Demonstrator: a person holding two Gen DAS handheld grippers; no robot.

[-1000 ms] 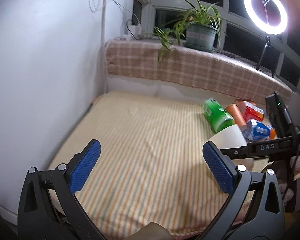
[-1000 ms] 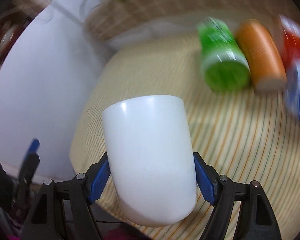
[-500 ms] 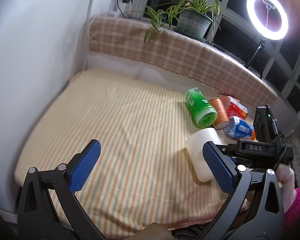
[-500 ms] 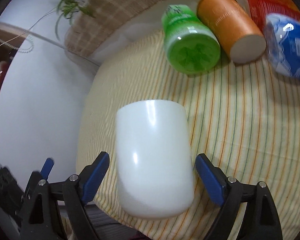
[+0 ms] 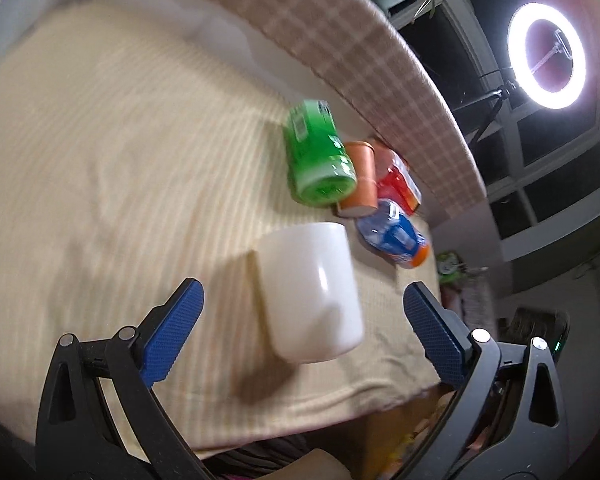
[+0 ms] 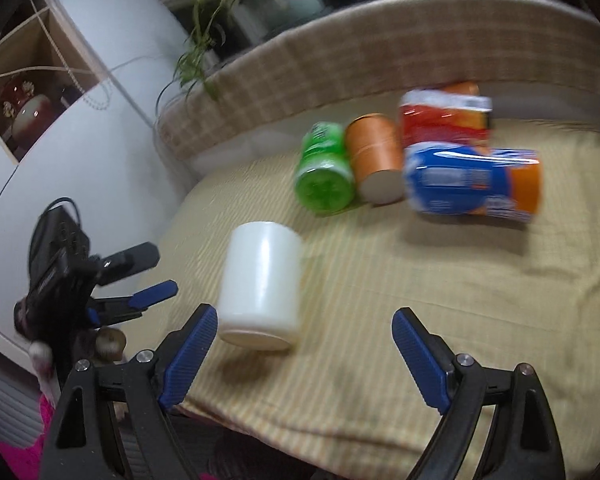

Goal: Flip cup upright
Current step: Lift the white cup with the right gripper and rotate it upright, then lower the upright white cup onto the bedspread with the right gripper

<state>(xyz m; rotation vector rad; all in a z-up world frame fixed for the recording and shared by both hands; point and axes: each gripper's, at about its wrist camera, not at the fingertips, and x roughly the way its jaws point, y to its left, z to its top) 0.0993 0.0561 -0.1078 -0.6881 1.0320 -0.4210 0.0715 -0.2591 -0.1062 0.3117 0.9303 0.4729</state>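
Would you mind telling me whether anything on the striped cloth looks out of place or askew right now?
The white cup stands apart from both open grippers, apparently upside down, its closed end up. Behind it, the green bottle, orange can, red packet and blue bottle all lie toppled on their sides, huddled together.

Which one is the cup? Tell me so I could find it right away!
Look at the striped yellow cloth covering the table, then at its near edge, in front of the row of colourful containers lying on their sides. The cup stands alone there, apart from the green bottle. It is the only plain white thing, smooth, with no label.
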